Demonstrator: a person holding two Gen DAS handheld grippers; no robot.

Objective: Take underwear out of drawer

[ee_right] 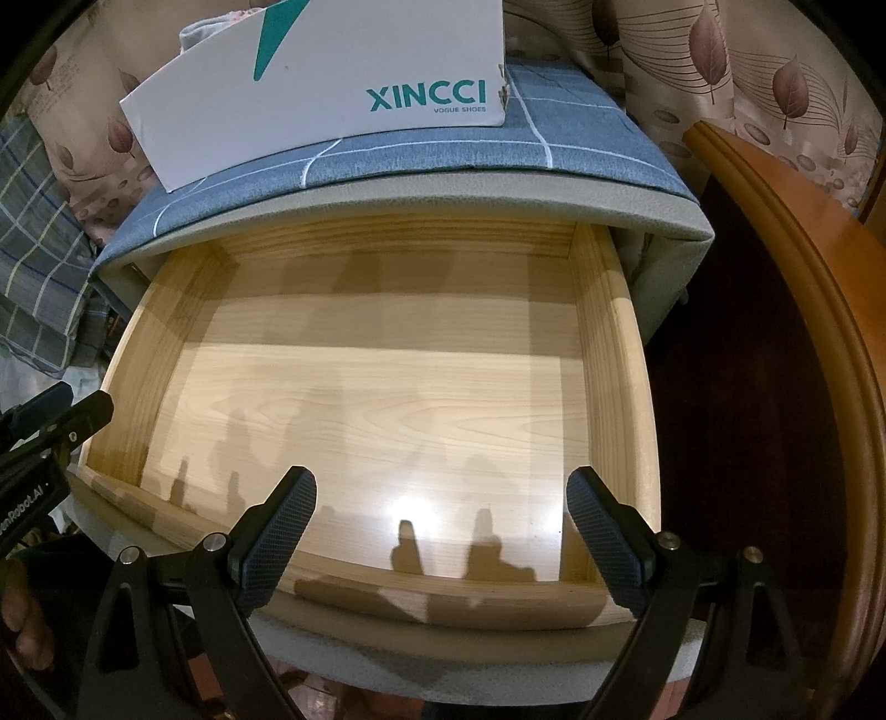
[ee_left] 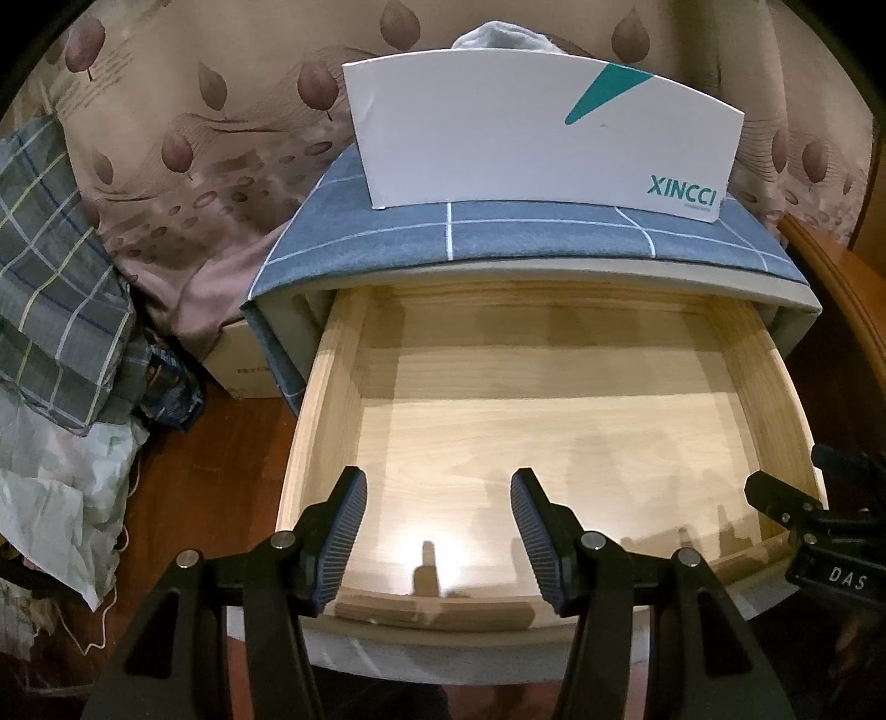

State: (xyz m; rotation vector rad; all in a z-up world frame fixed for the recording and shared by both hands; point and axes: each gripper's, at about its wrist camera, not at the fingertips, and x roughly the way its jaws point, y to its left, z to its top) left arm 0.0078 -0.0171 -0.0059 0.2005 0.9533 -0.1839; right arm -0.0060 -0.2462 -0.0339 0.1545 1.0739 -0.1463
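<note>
The pale wooden drawer [ee_left: 554, 437] is pulled open from a small cabinet, and its floor is bare in both views [ee_right: 387, 399]. No underwear shows inside it. A light grey cloth [ee_left: 506, 37] lies in the white XINCCI shoe box [ee_left: 531, 133] on top of the cabinet; the cloth also peeks out in the right wrist view [ee_right: 207, 33], above the box [ee_right: 332, 83]. My left gripper [ee_left: 438, 531] is open and empty above the drawer's front edge. My right gripper [ee_right: 440, 531] is open and empty above the front edge too. The right gripper shows in the left wrist view [ee_left: 808, 515].
The cabinet top has a blue grid-pattern cover [ee_left: 531, 238]. A leaf-print curtain [ee_left: 166, 138] hangs behind. Plaid cloth and bags [ee_left: 55, 288] pile up on the left. A brown wooden frame [ee_right: 792, 310] stands right of the cabinet. A cardboard box [ee_left: 243, 360] sits on the floor.
</note>
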